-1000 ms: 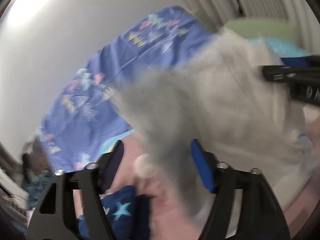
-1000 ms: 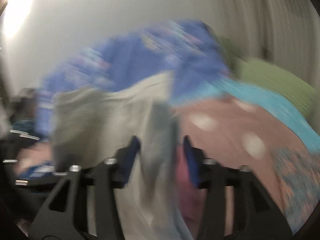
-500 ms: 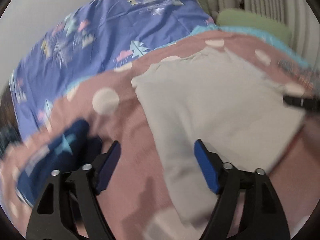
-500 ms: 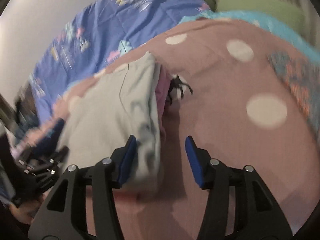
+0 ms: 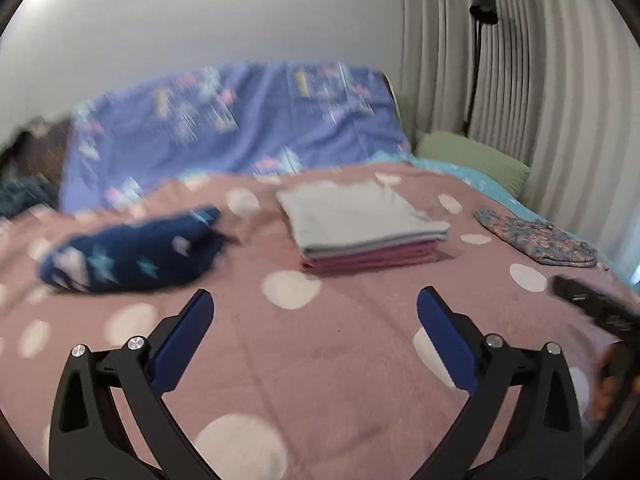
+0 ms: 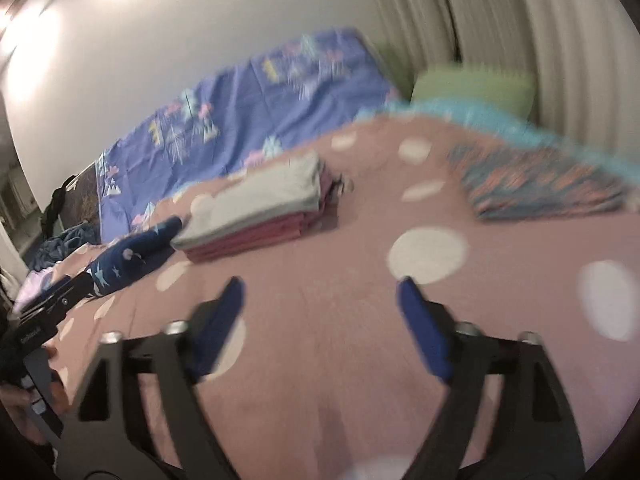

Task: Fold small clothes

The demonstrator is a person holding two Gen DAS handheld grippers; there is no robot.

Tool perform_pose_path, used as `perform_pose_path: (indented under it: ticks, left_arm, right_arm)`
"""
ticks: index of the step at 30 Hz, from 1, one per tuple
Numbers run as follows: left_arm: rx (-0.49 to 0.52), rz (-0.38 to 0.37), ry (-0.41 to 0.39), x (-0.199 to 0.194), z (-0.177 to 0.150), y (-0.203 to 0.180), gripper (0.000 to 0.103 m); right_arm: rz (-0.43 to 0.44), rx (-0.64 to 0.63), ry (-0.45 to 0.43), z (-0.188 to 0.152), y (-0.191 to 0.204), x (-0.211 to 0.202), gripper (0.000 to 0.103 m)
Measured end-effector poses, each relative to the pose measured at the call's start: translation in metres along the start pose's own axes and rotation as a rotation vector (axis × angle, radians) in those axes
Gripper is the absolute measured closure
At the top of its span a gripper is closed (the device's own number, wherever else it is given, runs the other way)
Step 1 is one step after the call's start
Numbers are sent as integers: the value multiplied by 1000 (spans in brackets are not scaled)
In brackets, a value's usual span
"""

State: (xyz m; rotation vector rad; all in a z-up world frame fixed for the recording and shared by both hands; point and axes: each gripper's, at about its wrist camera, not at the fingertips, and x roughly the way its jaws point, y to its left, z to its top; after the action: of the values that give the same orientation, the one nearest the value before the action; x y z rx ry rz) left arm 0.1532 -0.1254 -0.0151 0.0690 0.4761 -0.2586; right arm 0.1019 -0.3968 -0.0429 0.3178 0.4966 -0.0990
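Both sets of jaws have just swung wide and nothing sits between them: the left gripper [image 5: 314,300] and the right gripper [image 6: 320,288] hang spread over the pink spotted bedspread [image 5: 340,380]. Out ahead, well clear of both, the folded grey garment [image 5: 360,216] lies flat on top of a neat stack of pink folded clothes [image 5: 372,258] in the middle of the bed. Just left of that stack, a crumpled navy star-print garment [image 5: 132,256] lies unfolded. On the far right rests a floral patterned piece [image 5: 536,240].
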Motion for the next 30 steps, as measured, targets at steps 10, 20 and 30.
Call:
perform_pose_path:
  ticks: [10,20,30]
  left_arm:
    - [80,3,-54,-110,-8,-45,1]
    - [142,47,-111,-183,-8,-60,1]
    - [150,41,-111,-216,-16,-73,1]
  right_arm:
    - [-117,-153,-183,-4,49,-129,2]
    - [-56,-190,-241,-7,64,-200,2]
    - [-56,-242,-211,-19,64,-214,2]
